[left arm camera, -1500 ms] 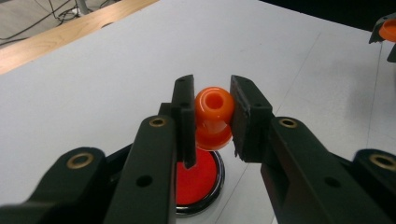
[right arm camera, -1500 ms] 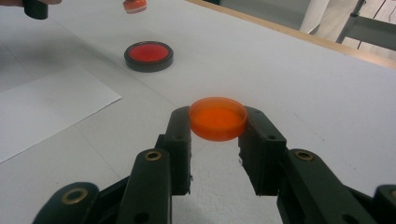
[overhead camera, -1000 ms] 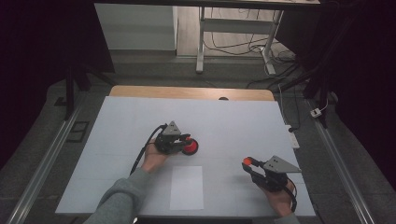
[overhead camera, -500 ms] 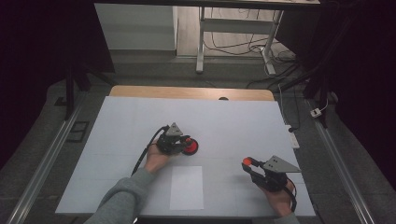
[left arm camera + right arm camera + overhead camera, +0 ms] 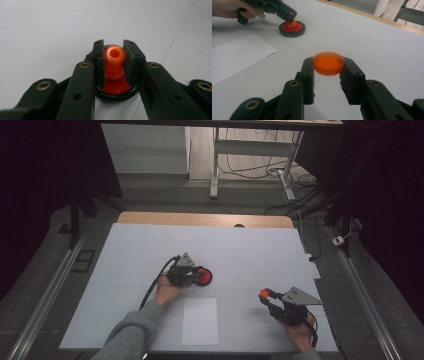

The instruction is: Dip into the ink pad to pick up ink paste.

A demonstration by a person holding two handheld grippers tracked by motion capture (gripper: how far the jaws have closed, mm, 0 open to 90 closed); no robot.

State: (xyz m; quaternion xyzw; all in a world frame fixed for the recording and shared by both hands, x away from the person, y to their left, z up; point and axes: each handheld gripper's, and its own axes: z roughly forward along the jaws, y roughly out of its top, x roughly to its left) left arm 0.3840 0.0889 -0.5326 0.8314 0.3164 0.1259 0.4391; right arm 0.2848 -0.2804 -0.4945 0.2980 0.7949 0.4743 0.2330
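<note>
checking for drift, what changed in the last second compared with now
Nothing visibly moved. The left gripper stays shut on the orange knob of the round base. The right gripper still holds the orange cap above the table. The paper lies as before.

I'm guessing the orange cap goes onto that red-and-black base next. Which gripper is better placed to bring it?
Right. The right gripper already holds the round orange plastic cap, while the left gripper is clamped on the orange knob of the black-rimmed red base.
</note>
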